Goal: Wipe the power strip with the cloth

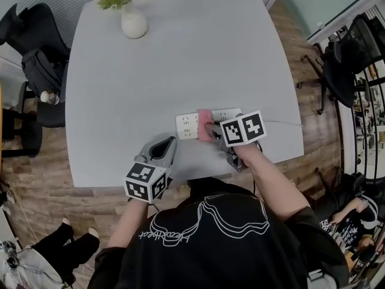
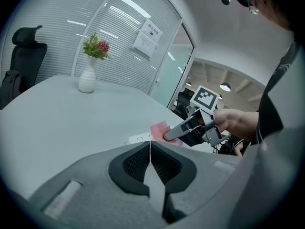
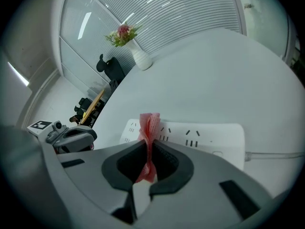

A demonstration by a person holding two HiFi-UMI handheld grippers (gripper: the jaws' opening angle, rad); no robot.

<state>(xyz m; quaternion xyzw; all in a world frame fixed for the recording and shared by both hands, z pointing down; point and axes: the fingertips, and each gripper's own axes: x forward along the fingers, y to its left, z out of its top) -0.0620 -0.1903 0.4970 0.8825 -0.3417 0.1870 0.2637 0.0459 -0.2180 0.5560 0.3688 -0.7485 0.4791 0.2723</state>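
The white power strip (image 1: 187, 126) lies flat near the bench's (image 1: 150, 71) 5 o'clock edge, sockets facing up. Its thin cable (image 1: 283, 123) runs off toward 3 o'clock. A pink cloth (image 1: 203, 118) stands bunched across the strip's middle, pinched between the right gripper's (image 1: 210, 127) jaws. The left gripper (image 1: 168, 144), at the strip's 7 o'clock, has its jaws pressed together on nothing. A white vase (image 1: 133, 21) stands well apart at 11 o'clock.
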